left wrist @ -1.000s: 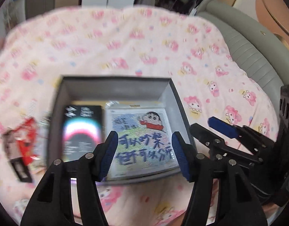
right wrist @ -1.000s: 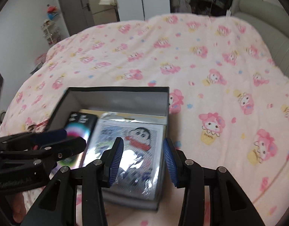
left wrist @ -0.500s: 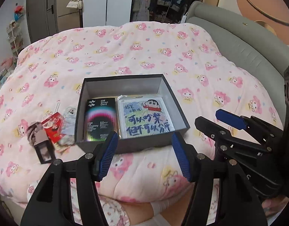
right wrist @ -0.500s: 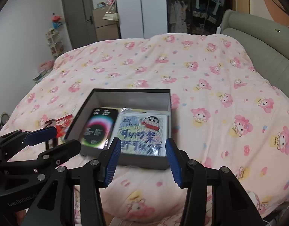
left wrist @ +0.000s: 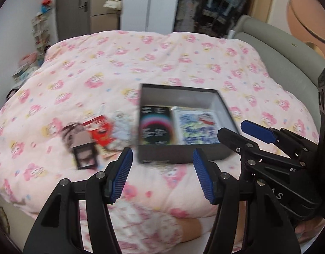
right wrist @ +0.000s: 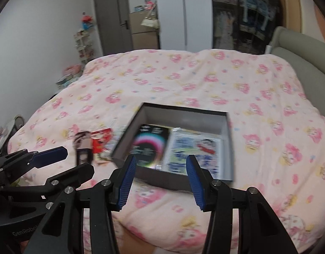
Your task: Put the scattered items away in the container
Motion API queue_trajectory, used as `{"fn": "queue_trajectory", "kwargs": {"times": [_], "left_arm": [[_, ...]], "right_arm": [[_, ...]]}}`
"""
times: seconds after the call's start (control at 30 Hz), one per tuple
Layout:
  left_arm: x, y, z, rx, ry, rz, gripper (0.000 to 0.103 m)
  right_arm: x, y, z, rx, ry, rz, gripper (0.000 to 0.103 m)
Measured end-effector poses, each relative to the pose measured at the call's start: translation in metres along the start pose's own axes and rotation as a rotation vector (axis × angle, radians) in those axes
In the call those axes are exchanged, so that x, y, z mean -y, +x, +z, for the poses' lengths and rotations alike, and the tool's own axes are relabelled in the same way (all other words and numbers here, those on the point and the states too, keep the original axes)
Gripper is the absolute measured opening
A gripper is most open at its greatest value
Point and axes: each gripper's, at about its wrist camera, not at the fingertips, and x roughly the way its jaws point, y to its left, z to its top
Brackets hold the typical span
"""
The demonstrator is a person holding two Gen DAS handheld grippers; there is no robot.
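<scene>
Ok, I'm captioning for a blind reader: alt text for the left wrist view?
The open left gripper hovers empty over a pink cartoon-print bedspread, facing a grey box holding two flat packs. A few small items lie scattered left of the box; the right gripper shows at right.

Open box (left wrist: pixel 179 155) on the bed (left wrist: pixel 141 59), two packs inside side by side, loose items (left wrist: pixel 94 137) left of it

Motion blur smears the print on the two packets in the grey box (left wrist: pixel 179 156) and the loose items (left wrist: pixel 94 139) at centre left, unreadable in both views; lower frame edges crop both grippers' arms.
</scene>
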Motion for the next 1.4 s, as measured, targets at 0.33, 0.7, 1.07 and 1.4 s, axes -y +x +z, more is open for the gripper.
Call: {"fn": "queue_trajectory", "kwargs": {"times": [0.33,0.7,1.07,1.4], "left_arm": [[-0.115,0.003,-0.019,-0.009,-0.2,0.023,0.06],[-0.237,0.097,-0.04,-0.128,-0.472,0.02,0.056],[-0.269,0.218,-0.042,-0.358,-0.608,-0.141,0.047],[-0.189,0.136,-0.041,-0.282,-0.477,-0.27,0.044]], "right_arm": [[-0.089,0.07,0.015,-0.09,-0.092,0.269,0.045],[-0.132,0.177,-0.002,-0.296,-0.118,0.306,0.045],[-0.168,0.292,-0.022,-0.489,-0.132,0.312,0.044],[-0.13,0.203,-0.021,-0.369,-0.124,0.37,0.026]]}}
